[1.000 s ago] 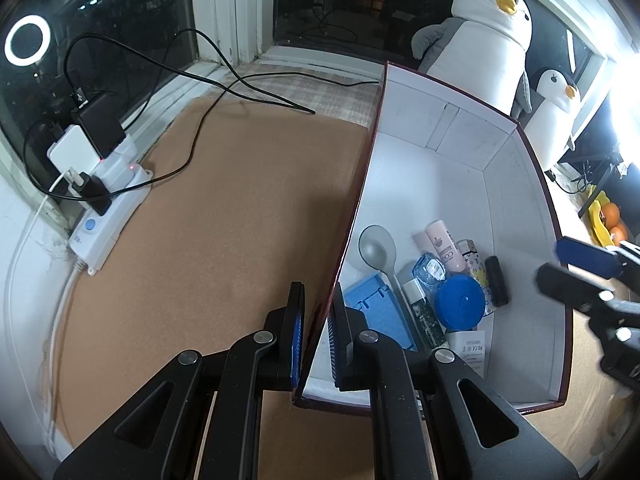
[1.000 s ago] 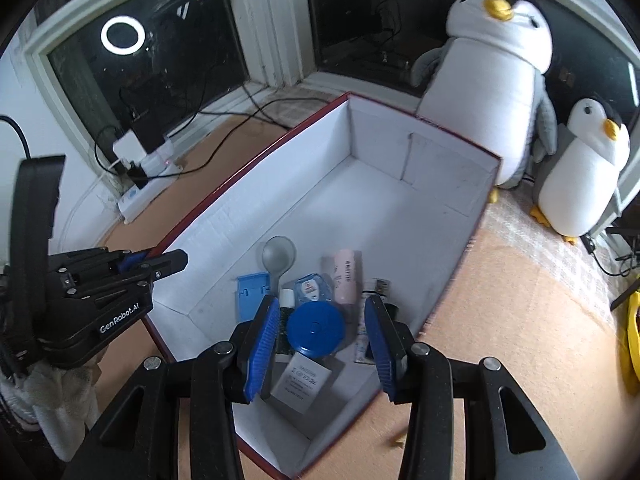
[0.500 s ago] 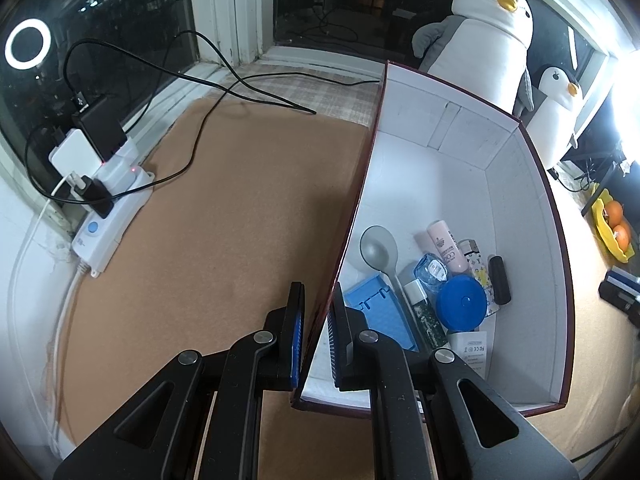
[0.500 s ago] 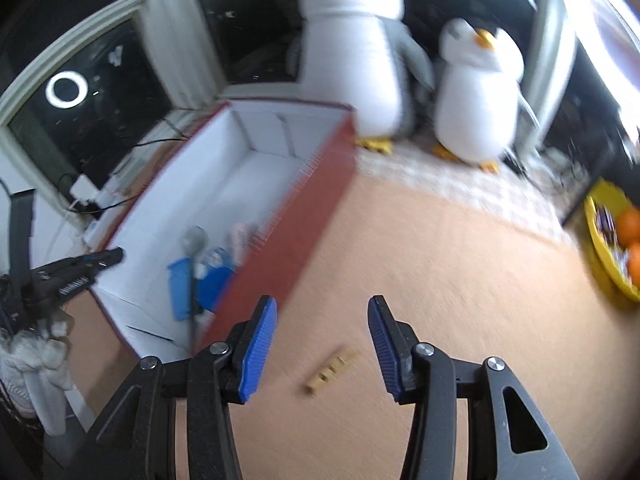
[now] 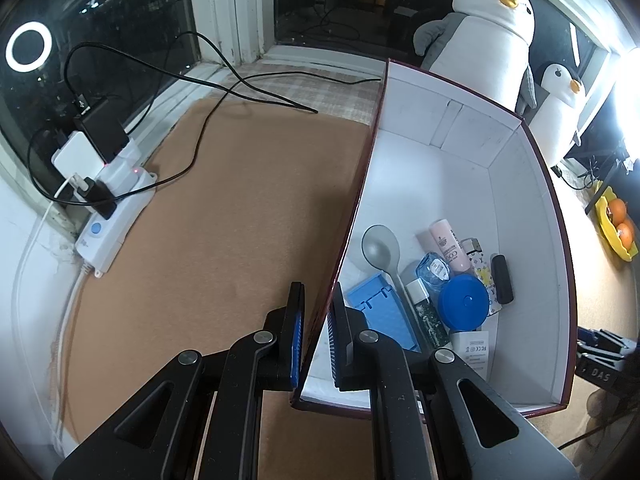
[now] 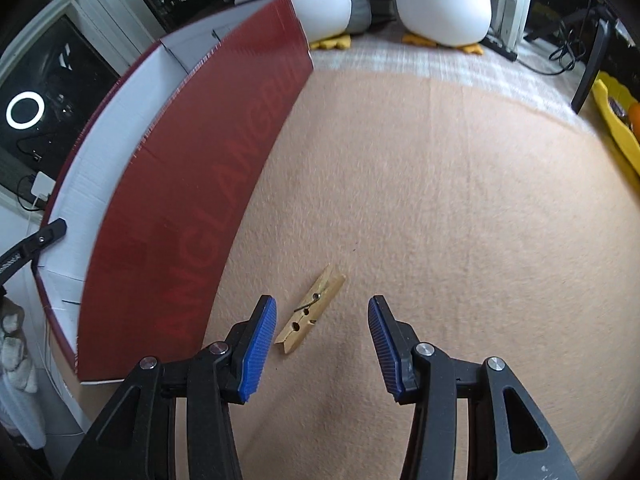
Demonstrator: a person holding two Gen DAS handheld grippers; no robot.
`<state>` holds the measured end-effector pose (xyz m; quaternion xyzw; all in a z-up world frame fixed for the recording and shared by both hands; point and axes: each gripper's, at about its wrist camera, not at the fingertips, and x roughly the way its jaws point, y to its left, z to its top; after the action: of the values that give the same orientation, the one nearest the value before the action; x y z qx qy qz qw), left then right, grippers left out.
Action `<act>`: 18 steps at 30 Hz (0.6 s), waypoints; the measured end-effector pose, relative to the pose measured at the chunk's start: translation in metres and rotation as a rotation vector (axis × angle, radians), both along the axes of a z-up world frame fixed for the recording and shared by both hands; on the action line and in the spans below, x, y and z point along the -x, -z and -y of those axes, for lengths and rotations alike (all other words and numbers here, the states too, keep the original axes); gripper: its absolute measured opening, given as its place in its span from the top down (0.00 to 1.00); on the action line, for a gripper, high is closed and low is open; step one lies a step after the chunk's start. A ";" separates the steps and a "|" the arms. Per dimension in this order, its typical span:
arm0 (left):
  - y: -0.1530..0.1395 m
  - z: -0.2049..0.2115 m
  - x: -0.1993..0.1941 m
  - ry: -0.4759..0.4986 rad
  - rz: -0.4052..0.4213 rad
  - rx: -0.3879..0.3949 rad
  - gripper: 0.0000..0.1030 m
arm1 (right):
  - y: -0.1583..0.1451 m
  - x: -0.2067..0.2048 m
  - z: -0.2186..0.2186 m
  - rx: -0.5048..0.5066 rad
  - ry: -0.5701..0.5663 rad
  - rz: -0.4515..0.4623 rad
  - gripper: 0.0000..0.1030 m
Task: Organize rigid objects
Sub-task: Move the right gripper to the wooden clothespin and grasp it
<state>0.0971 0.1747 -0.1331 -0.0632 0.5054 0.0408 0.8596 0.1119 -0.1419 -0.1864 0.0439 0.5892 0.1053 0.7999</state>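
A tan felt mat [image 6: 440, 200] is covering the work surface, and a dark red box [image 5: 460, 168] with a white inside is sitting on it. The left gripper [image 5: 316, 336] is pinching the box's near side wall, one pad outside and one inside, its jaws narrowed down onto the cardboard. Inside the box, a blue tray [image 5: 382, 314], a grey spoon [image 5: 382, 250], a blue round lid [image 5: 463, 301], a pink tube [image 5: 449, 244] and a black stick [image 5: 502, 278] are lying bunched at the near end; the smaller labels there are too blurred to read. The right gripper [image 6: 320, 344] is hanging over the mat just beside the box's outer red wall, its jaws standing apart. A wooden clothespin [image 6: 310, 310] is lying flat on the mat, angled, just ahead of the fingertips and closer to the left-hand pad [image 6: 258, 344], apparently touching neither.
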 end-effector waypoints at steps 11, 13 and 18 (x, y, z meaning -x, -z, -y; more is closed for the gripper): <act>0.000 -0.001 -0.001 -0.002 -0.007 -0.013 0.91 | 0.017 -0.009 -0.017 0.053 -0.024 -0.023 0.58; 0.000 0.000 -0.002 -0.003 -0.009 -0.014 0.91 | 0.017 -0.011 -0.020 0.067 -0.036 -0.020 0.58; 0.001 0.001 -0.004 -0.004 -0.010 -0.015 0.91 | 0.019 -0.015 -0.029 0.121 -0.073 -0.013 0.65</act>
<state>0.1008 0.1738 -0.1337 -0.0575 0.5092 0.0466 0.8574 0.1270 -0.1128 -0.2053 -0.0253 0.6008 0.0983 0.7929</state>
